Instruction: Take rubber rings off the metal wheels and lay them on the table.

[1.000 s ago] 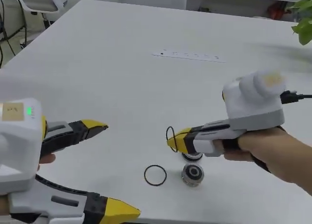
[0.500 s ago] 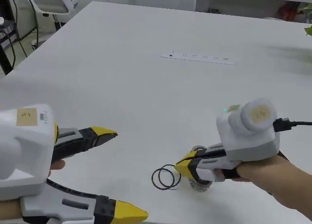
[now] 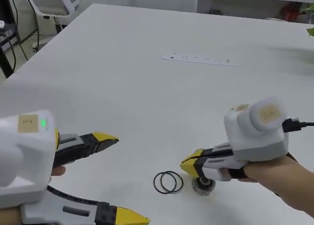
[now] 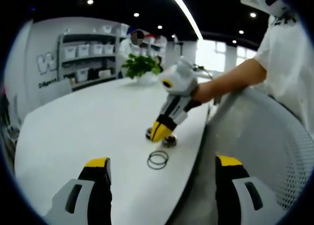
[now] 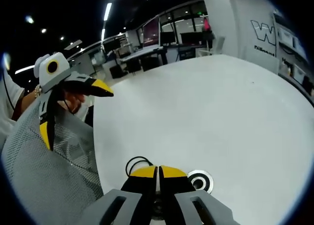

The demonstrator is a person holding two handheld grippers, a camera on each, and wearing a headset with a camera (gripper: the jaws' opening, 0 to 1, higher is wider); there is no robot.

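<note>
My right gripper [image 3: 188,165] has its fingers pinched shut on nothing I can see, two rubber rings [image 3: 168,182] lie overlapped on the surface [image 3: 147,87] just off their tips, a wheel [image 3: 202,184] beneath them, so I'd lift straight up, holding the left gripper [image 3: 128,178], fingers wide apart and empty, clear.

My left claw [image 3: 131,180], a white-bodied, black-jawed tool with yellow tips, sits at the lower left of the head view. Its two jaws are spread wide, both pointing right and slightly away from me. My left hand [image 3: 53,170] barely shows behind the claw's body. My right claw [image 3: 185,164], of the same make, points left with its yellow tips pressed together and nothing between them. My right hand [image 3: 265,175] grips its handle, the bare forearm running off to the lower right.
</note>
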